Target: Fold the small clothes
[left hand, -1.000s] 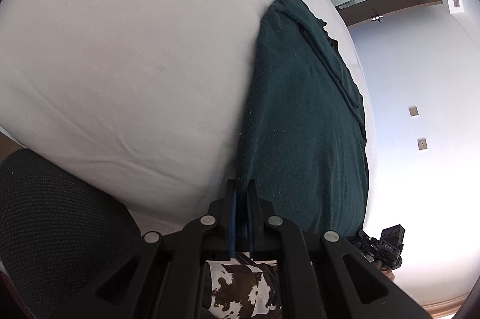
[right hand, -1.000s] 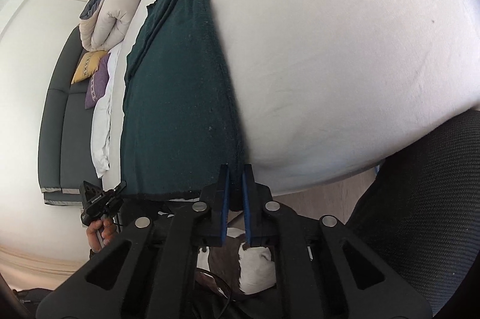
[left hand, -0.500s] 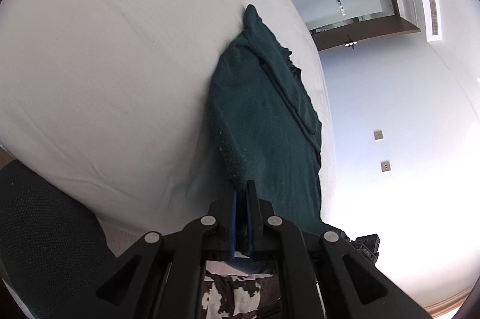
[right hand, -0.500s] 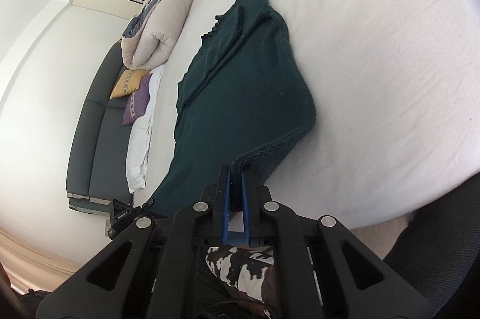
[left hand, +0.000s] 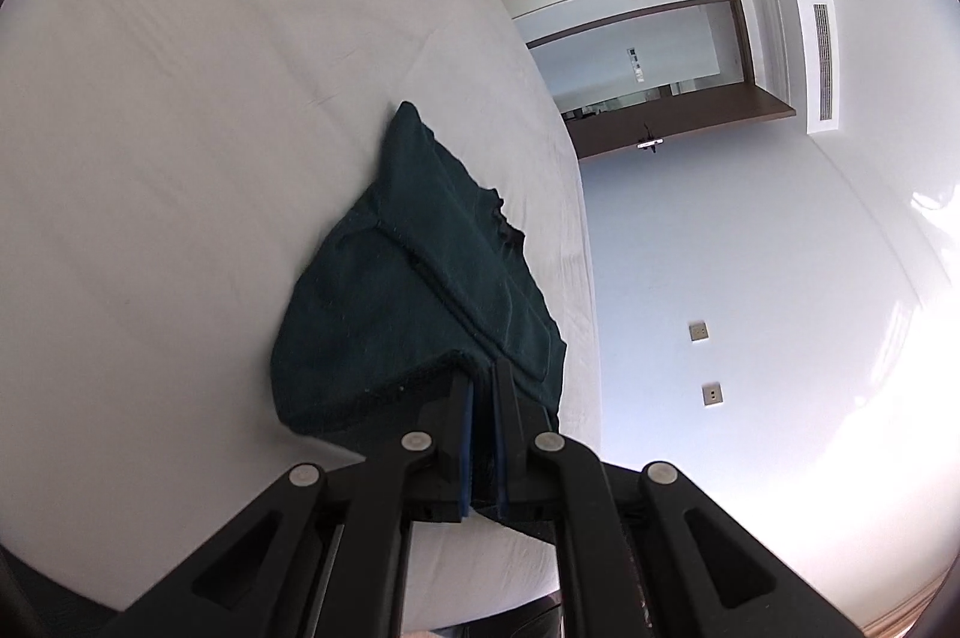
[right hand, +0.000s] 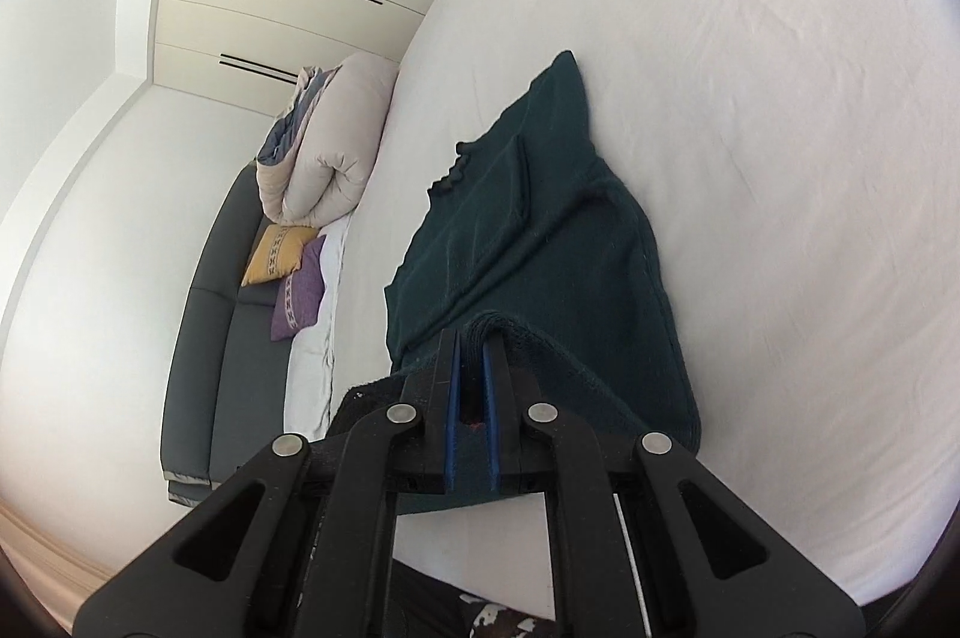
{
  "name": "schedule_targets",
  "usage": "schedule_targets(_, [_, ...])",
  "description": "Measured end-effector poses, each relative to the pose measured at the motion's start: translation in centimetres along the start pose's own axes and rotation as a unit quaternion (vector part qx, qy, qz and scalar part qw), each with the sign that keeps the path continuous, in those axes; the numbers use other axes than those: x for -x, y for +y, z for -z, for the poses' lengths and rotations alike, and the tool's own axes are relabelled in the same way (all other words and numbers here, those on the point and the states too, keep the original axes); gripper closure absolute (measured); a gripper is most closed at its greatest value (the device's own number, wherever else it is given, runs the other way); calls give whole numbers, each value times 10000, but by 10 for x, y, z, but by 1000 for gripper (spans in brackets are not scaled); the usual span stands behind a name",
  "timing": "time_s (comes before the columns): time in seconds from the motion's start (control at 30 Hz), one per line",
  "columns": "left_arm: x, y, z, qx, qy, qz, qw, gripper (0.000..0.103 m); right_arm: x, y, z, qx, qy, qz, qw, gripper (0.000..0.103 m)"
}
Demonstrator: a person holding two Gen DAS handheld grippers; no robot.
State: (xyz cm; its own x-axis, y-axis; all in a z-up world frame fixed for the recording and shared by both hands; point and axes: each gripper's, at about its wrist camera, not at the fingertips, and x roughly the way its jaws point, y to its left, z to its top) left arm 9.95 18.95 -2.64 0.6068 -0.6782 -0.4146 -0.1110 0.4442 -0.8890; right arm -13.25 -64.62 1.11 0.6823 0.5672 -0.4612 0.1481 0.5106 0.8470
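Two hand-held grippers pinch the near hem of a dark green sweater (left hand: 420,302) on a white bed (left hand: 180,158). The left hand-held gripper (left hand: 481,386) is clamped shut on one corner of the hem, its blue-lined fingers (left hand: 463,434) pressed together over the fabric. The right hand-held gripper (right hand: 471,344) is likewise closed on the other corner, the sweater (right hand: 540,248) lifted into a fold at its tips while the far end lies flat on the bed (right hand: 780,98). A rolled duvet (right hand: 324,158) sits at the bed's far end, beside a grey sofa (right hand: 210,338) with a yellow cushion (right hand: 276,254) and a purple cushion (right hand: 297,290).
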Motion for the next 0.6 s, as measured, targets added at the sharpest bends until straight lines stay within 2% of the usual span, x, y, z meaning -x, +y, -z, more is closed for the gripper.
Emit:
schedule_targets(0.27, [-62,-15,-73,50,-79,-86,9999,98,-55,5,-85,-193,-329,101,9992,97])
schedule_targets(0.6, [-153,-15,-152,99,-23,-537,9985,98,-146,-14,-173,-324,-478,697,9959,97])
